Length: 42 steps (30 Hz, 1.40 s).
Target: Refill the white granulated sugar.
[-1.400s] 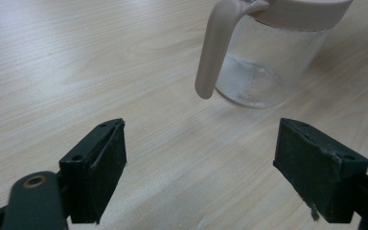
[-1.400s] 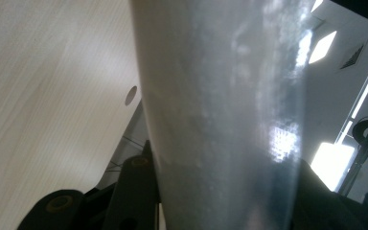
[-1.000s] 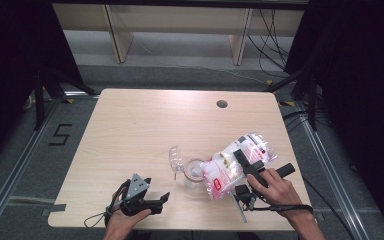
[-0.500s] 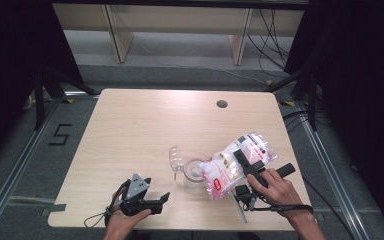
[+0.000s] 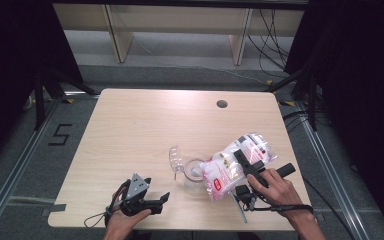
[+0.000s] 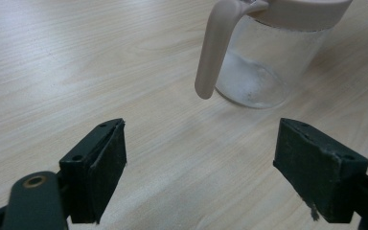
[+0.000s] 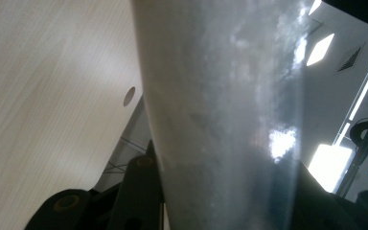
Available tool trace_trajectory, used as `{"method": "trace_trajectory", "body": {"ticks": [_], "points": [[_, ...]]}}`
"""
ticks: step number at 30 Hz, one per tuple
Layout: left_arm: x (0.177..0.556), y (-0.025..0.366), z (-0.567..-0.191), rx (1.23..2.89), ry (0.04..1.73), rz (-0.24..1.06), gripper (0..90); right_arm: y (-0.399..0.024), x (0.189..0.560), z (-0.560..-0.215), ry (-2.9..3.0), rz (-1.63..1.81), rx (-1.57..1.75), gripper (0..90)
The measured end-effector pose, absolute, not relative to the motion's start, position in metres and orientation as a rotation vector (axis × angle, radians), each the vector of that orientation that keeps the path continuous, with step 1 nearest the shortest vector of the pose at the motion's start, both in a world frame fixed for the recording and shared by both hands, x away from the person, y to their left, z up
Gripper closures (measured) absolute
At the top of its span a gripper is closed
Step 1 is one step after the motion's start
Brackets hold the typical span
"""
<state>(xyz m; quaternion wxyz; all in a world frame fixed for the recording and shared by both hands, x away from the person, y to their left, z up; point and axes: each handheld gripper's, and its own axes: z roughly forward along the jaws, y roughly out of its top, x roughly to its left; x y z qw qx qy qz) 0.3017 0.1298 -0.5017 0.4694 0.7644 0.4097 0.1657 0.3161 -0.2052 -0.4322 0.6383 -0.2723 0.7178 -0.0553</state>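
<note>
Right claw point(image 5: 244, 159) first: its jaws are pinched on the white-and-red printed plastic pouch point(image 5: 227, 170), partly closed with the film bunched between them. In the right gripper view the pale pouch wall rises straight up from between your jaws.

Change over the last second: none that shows. Both hands sit where they were, and the pouch hangs at the same tilt over the jar. Likely meaning: you are mid-pour or pausing at the pour, and the filling step is not finished.

Light wooden table point(image 5: 130, 130): bare apart from the work near your edge.

Pouch: held off the table at a slant, its lower end just above the jar mouth.

Clear glass jar with the beige rim and handle point(image 5: 194, 172): upright near the front edge, between your hands. A little white residue shows at its bottom in the left gripper view.

Clear curved plastic piece point(image 5: 175, 156): just beside the jar, possibly its lid.

Left claw point(image 5: 156, 192): jaws spread wide, empty, low over the table, aimed at the jar's handle but well short of it.
</note>
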Motion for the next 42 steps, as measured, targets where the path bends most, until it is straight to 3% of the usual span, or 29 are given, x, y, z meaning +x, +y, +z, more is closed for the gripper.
{"method": "trace_trajectory", "body": {"ticks": [42], "points": [[0.302, 0.1308, -0.5014, 1.881, 1.001, 0.412, 17.9, -0.2069, 0.3171, -0.43, 1.625, -0.135, -0.652, 71.8]]}}
